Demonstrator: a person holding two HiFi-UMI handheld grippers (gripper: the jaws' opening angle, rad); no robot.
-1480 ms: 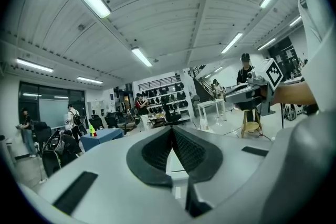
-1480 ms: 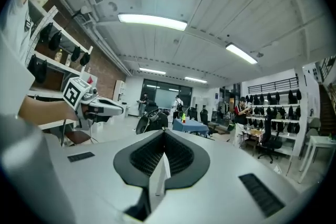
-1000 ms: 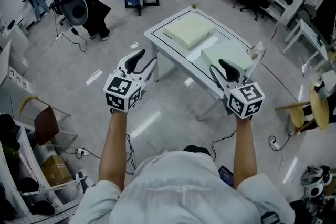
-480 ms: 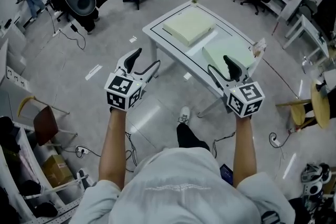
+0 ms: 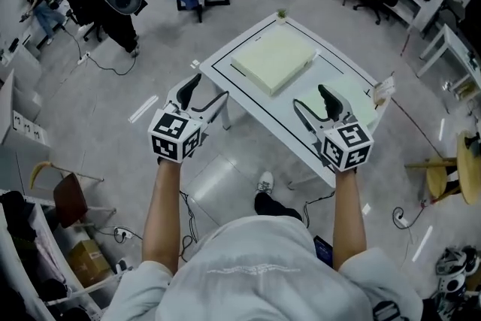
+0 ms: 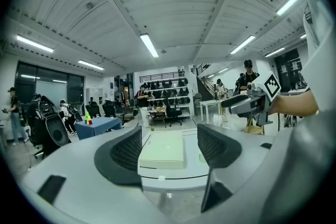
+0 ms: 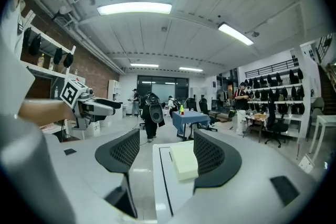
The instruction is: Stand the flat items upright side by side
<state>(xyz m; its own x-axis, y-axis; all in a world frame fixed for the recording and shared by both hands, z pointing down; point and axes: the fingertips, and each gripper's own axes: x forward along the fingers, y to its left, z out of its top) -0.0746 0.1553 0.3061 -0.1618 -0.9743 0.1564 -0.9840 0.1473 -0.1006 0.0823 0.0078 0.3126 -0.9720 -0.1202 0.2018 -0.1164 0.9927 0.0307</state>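
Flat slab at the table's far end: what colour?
Pale cream-yellow slab, plain with no pattern; clearest in the head view.

The right tongs cover part of the nearer pale slab

Two foam slabs, one table

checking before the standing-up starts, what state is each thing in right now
left gripper: open, empty, jaws have just been opening
right gripper: open, empty, jaws have just been opening
far pad: lying flat on the table
near pad: lying flat, partly hidden behind the right gripper in the head view
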